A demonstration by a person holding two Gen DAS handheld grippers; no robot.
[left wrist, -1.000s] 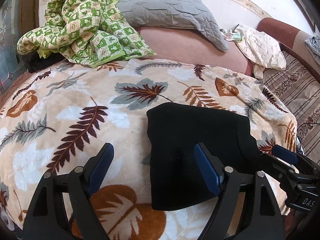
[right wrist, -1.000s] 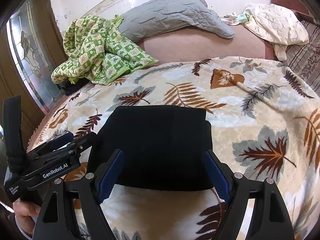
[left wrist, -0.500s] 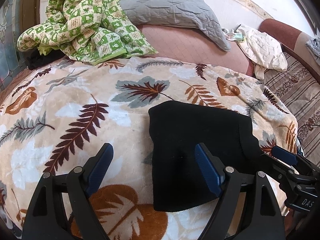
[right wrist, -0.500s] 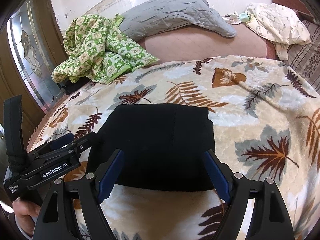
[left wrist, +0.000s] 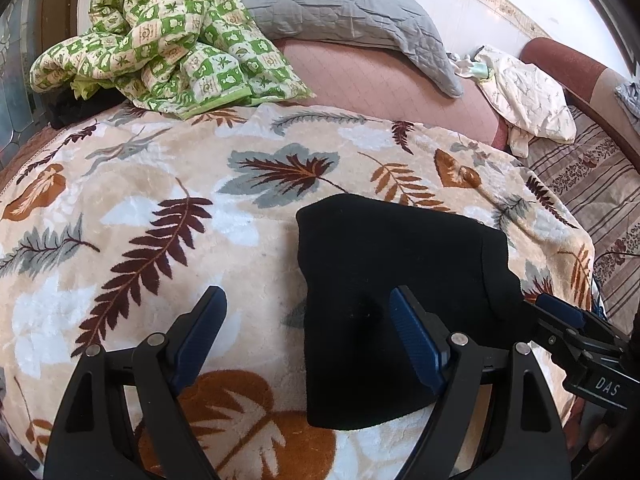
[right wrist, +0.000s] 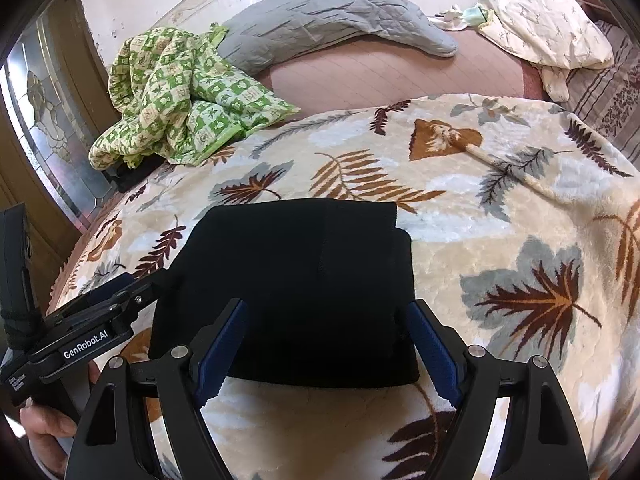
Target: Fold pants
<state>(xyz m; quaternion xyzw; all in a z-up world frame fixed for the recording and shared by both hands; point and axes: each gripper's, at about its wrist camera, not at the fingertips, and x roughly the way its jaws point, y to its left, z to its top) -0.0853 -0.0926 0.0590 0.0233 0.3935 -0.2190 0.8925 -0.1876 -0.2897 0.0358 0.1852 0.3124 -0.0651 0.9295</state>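
Both grippers hang over the near edge of the bed. The left gripper [left wrist: 308, 336] and the right gripper [right wrist: 326, 344] have their jaws wide apart and hold nothing. The black pants [right wrist: 288, 280] lie folded on the leaf-patterned blanket [left wrist: 160, 208]. Further back are a green checked quilt [left wrist: 160, 36], a grey pillow [left wrist: 340, 8] and a white wall. Since a second ago almost nothing changed.
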